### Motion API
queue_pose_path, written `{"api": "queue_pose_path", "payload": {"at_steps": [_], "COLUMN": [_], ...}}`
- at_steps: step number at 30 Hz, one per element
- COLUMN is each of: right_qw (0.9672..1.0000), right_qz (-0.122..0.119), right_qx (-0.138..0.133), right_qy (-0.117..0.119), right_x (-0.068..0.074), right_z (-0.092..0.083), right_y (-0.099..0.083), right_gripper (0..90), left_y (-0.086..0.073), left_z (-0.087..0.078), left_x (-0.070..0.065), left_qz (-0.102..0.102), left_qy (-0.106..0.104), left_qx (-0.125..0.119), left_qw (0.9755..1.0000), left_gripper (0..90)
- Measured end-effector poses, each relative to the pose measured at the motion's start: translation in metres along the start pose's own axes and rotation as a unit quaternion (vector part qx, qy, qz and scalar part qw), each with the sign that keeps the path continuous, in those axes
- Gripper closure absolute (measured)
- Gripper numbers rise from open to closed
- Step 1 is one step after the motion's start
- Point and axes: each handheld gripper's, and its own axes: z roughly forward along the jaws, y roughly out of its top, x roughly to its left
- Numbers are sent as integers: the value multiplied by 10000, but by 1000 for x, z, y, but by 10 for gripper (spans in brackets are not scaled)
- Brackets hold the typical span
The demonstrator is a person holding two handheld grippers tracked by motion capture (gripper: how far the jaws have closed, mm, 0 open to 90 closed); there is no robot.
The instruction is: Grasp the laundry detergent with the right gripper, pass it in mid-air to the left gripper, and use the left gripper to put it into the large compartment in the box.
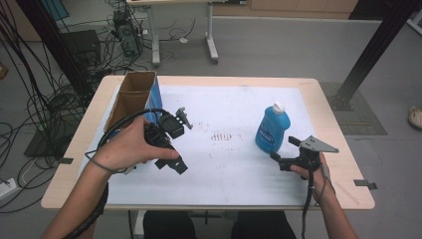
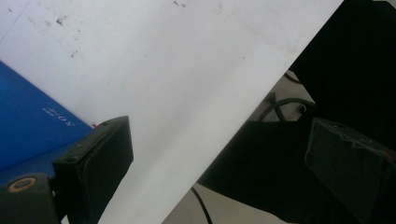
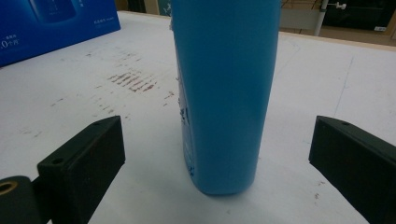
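One blue bottle [image 3: 224,93] stands upright between the right gripper's [image 3: 217,163] spread jaws.

Your bottle [image 1: 272,130] is bright blue with a white cap [image 1: 278,106] and pale print on the front. The box [image 1: 133,99] is blue outside with white lettering, plain brown cardboard inside. Both your grippers, left [image 1: 171,144] and right [image 1: 291,152], are black; the right one carries a grey plate [image 1: 318,144]. The table [image 1: 328,117] is light wood, covered by a white sheet [image 1: 224,164] with reddish-brown streaks [image 1: 221,136] and specks. Floor grey.
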Motion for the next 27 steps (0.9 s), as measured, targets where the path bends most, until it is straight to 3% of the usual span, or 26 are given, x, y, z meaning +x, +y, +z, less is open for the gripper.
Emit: {"api": "queue_pose_path", "payload": {"at_steps": [27], "right_qw": [9999], "right_qz": [-25], "right_qx": [-104], "right_qy": [-23], "right_x": [1], "right_z": [17], "right_y": [3], "right_gripper": [40], "left_y": [-5], "left_z": [0], "left_x": [2], "left_qz": [-63], "left_qy": [-13], "left_qx": [-25], "left_qw": [10000], "left_gripper": [80]}}
